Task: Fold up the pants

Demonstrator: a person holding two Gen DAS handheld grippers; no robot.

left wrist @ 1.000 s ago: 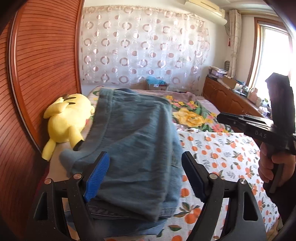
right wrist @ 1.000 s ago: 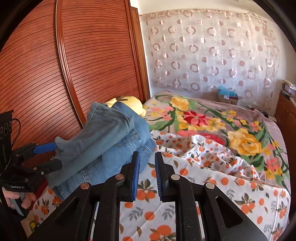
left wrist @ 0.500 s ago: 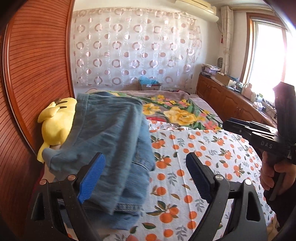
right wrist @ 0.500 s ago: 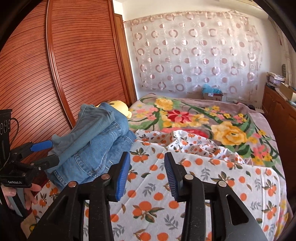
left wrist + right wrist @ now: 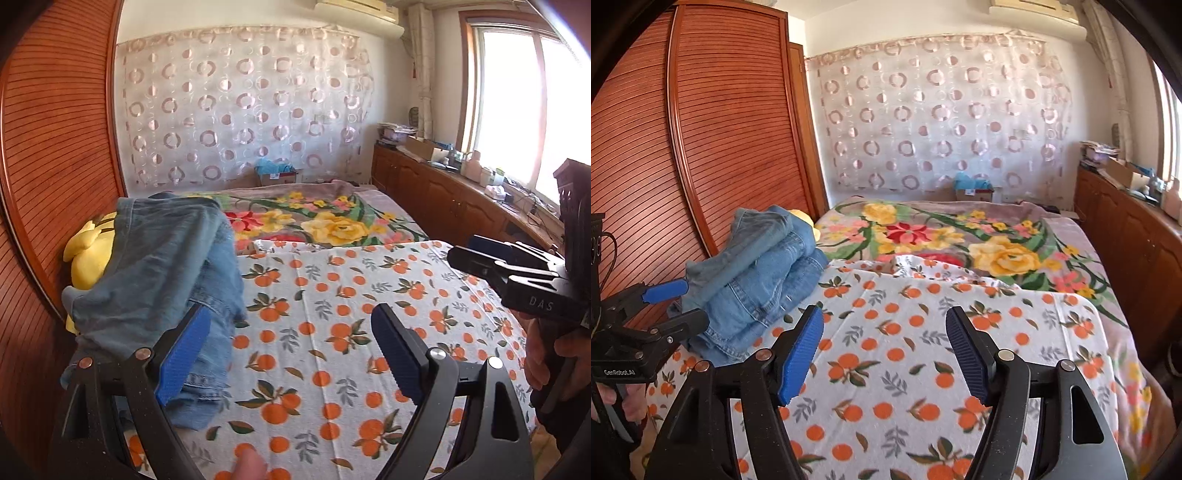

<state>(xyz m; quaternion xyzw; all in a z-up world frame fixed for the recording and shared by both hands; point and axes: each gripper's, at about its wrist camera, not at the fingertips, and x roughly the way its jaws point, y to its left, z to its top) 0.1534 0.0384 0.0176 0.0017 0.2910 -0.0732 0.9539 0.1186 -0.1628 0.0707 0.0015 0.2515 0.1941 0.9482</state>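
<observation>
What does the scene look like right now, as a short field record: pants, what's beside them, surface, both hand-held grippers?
pants: blue denim jeans, folded into a stack at the bed's left side, by the wooden slatted wardrobe
beside pants: yellow plush toy, partly under the jeans
surface: white orange-print bedsheet over a floral blanket
left hand-held gripper: open, nothing between its pads, next to the jeans
right hand-held gripper: jaws opening, only bedsheet in view between them

The folded jeans [image 5: 155, 266] hide most of a yellow plush toy [image 5: 90, 254], perhaps a cartoon figure.
</observation>
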